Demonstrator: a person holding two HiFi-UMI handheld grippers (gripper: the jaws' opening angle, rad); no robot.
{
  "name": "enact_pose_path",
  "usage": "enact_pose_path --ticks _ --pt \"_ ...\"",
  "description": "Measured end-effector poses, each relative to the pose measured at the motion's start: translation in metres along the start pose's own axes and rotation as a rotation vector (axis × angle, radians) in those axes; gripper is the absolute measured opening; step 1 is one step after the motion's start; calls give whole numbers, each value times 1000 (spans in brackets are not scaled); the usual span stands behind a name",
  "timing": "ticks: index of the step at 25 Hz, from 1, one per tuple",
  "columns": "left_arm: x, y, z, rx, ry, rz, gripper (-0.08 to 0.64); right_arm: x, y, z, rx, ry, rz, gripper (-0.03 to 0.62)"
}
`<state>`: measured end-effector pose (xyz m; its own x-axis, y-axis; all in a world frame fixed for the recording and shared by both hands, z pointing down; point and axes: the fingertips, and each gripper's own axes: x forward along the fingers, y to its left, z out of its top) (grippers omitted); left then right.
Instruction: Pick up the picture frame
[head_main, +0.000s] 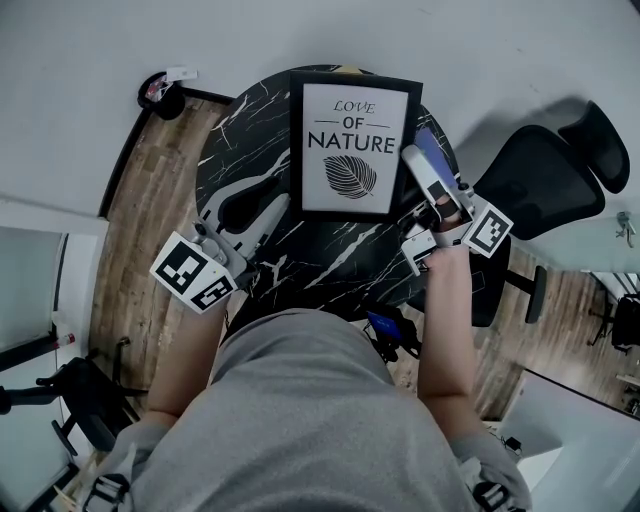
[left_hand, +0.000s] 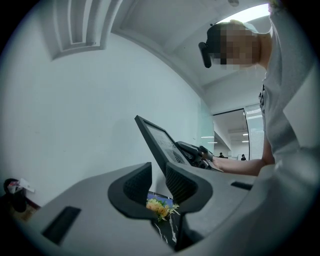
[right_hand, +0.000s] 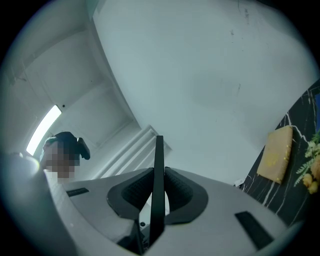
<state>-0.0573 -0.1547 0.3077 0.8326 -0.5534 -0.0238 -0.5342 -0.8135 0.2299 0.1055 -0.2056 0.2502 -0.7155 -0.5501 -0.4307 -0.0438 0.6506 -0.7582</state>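
Observation:
The picture frame (head_main: 354, 145) is black with a white print of a leaf and lettering. It stands tilted over the round black marble table (head_main: 300, 262). My right gripper (head_main: 410, 162) is shut on the frame's right edge; in the right gripper view the thin black frame edge (right_hand: 158, 165) runs straight between the pads of that gripper (right_hand: 159, 186). My left gripper (head_main: 258, 206) hovers low at the frame's lower left, apart from it. In the left gripper view that gripper (left_hand: 157, 176) is open with nothing between its fingers, and the frame (left_hand: 157, 142) rises just beyond them.
A small card with yellow flowers (left_hand: 160, 206) lies on the table beneath the left jaws. A yellow block (right_hand: 276, 155) sits by the table's edge. A black office chair (head_main: 540, 190) stands right of the table, and a small dark object (head_main: 160, 95) is on the wooden floor.

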Motion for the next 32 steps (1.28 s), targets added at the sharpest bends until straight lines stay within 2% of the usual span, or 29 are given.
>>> enact_pose_path --ticks 10,18,24,32 --pt "-10 3 -10 21 21 29 75 -1 4 0 -17 -20 16 83" --pt "-14 7 -7 67 4 75 29 1 7 1 -19 -15 38 83" --pt "-15 9 -9 82 22 88 9 2 8 1 -18 -11 49 83" --pt "-18 13 -10 105 32 119 8 3 12 1 -30 -9 67 83"
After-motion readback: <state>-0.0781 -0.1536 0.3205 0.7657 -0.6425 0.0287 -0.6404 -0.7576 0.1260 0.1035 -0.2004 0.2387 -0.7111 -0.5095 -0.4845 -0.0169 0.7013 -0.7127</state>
